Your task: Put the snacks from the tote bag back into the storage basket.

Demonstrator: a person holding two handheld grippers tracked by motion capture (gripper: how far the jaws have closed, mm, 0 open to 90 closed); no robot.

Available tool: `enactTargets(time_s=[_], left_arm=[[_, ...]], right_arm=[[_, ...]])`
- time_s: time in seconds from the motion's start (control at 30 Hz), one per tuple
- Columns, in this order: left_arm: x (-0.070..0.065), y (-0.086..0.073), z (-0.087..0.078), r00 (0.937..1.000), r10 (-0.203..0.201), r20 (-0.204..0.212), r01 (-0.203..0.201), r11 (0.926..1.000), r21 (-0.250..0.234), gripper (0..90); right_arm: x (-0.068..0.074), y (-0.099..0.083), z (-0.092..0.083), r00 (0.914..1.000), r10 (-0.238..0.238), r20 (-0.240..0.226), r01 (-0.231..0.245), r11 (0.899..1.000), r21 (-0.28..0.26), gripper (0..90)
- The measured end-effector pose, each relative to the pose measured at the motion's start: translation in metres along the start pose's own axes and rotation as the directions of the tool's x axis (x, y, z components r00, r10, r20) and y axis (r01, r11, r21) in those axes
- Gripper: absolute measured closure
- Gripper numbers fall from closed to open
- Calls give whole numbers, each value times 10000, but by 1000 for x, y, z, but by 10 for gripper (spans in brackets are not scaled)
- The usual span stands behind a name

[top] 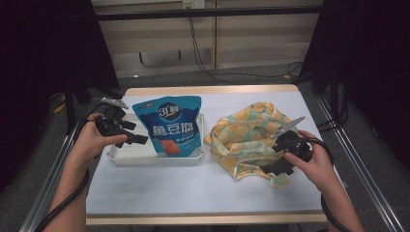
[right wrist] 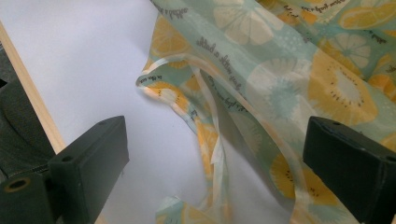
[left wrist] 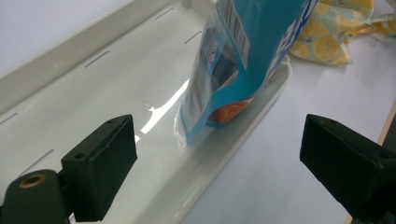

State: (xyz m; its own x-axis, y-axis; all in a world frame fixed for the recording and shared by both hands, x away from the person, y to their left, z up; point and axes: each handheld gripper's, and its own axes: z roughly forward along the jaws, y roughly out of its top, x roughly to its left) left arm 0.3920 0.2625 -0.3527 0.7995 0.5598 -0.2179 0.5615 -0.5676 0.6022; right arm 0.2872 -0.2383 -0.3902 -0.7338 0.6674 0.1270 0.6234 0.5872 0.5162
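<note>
Near the table's right edge the right gripper sits over the near side of the crumpled lemon-print cloth bag. In the right gripper view its jaws stand spread wide with nothing pinched; a loose fold and a thin strap of the bag lie between them on the pale table, and the wooden near edge runs at left. The bag lies in the right half of the table, near the tray but not touching it as far as I can tell.

Toward the left edge, the left gripper hovers at the left end of the white tray. In the left gripper view its jaws are also wide apart, holding nothing, straddling the tray's long rim. The blue snack pouch stands leaning in the right part of the tray, bottom corner against that rim, just past the open jaws. The tray sits left of centre on the table.
</note>
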Motion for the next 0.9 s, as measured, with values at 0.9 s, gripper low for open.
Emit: enactTargets(time_s=[0.9], left_arm=[[-6,-36,23,9990,-441,64,443,9977,-504,104]], right_arm=[[3,2,-1,10000,-5,-75,5,10000,-54,61]])
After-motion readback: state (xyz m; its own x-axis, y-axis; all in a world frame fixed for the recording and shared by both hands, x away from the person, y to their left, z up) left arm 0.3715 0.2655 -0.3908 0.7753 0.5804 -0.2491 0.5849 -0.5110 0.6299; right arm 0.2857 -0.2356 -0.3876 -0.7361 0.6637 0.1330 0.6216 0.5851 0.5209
